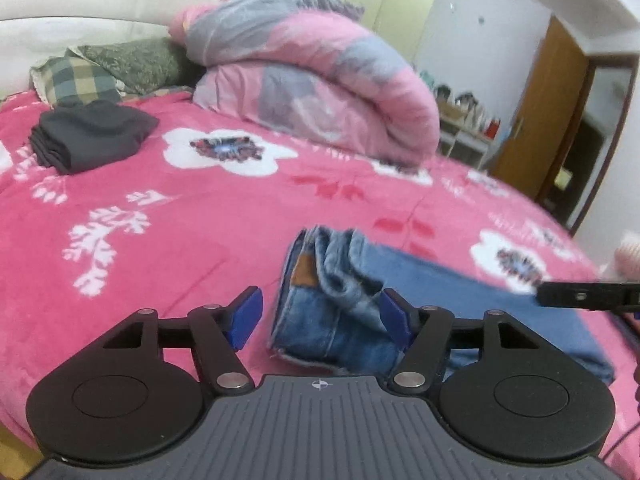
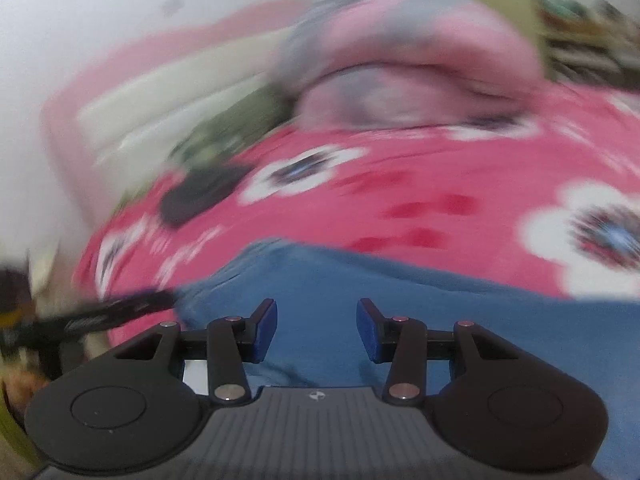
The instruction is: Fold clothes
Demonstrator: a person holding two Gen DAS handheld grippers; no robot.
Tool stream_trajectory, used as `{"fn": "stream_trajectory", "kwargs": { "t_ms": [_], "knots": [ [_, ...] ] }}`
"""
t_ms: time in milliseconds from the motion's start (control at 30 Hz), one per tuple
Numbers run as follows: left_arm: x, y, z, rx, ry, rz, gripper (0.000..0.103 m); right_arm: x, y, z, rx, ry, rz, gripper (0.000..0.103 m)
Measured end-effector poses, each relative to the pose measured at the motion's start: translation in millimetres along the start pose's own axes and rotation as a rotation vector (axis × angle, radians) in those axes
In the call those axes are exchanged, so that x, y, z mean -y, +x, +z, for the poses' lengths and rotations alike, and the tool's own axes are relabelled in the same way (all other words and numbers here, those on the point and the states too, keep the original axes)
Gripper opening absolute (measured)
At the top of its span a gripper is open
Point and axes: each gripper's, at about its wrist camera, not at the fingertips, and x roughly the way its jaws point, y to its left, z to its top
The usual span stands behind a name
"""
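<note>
Left tongs [image 1: 320, 318] are standing apart, blue pads [image 1: 246, 322] not pressing anything; the jeans [image 1: 344, 312] are lying just ahead, their bunched waistband end sitting in the gap, the right pad looking close to the denim but contact is unclear. Right tongs [image 2: 316, 330] are also standing apart, narrower than the left, nothing gripped, hovering over the flat blue leg of the jeans [image 2: 400, 300]; that view is heavily blurred.

Jeans are lying on the bed [image 1: 180, 232], near its close edge, folded part at the left end, flat leg running off to the right under the right tongs' finger [image 1: 580, 298] that is poking in from the right side. A tan patch [image 1: 302, 274] is showing on the waistband; any writing on it is too blurred to read.

Open room: the pink floral cover is lying bare left of the jeans and across the middle of the bed. Further back left, a folded dark stack [image 1: 90, 136] is sitting well apart from the jeans. Behind it pillows [image 1: 116, 68] are leaning at the headboard [image 1: 80, 8]. A rolled quilt [image 1: 316, 76] is filling the far middle. Far right, a wooden door [image 1: 544, 112] is standing past the bed's edge.
</note>
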Motion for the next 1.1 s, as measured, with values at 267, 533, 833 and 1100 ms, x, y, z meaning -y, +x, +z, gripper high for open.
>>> {"fn": "stream_trajectory", "kwargs": {
  "t_ms": [267, 533, 833, 1100],
  "knots": [
    [-26, 7, -10, 0.003, -0.057, -0.062, 0.066, -85, 58, -8, -0.038, -0.333, 0.052, 0.042],
    [-50, 11, -23, 0.012, -0.189, -0.183, 0.065, -88, 77, -8, -0.038, -0.366, -0.02, 0.003],
    [-62, 19, -25, 0.002, -0.277, -0.244, 0.065, -82, 65, 7, 0.053, -0.259, -0.007, 0.001],
    [-64, 20, -26, 0.004, -0.287, -0.254, 0.065, -96, 61, 15, 0.084, -0.287, 0.021, 0.001]
  ]
}}
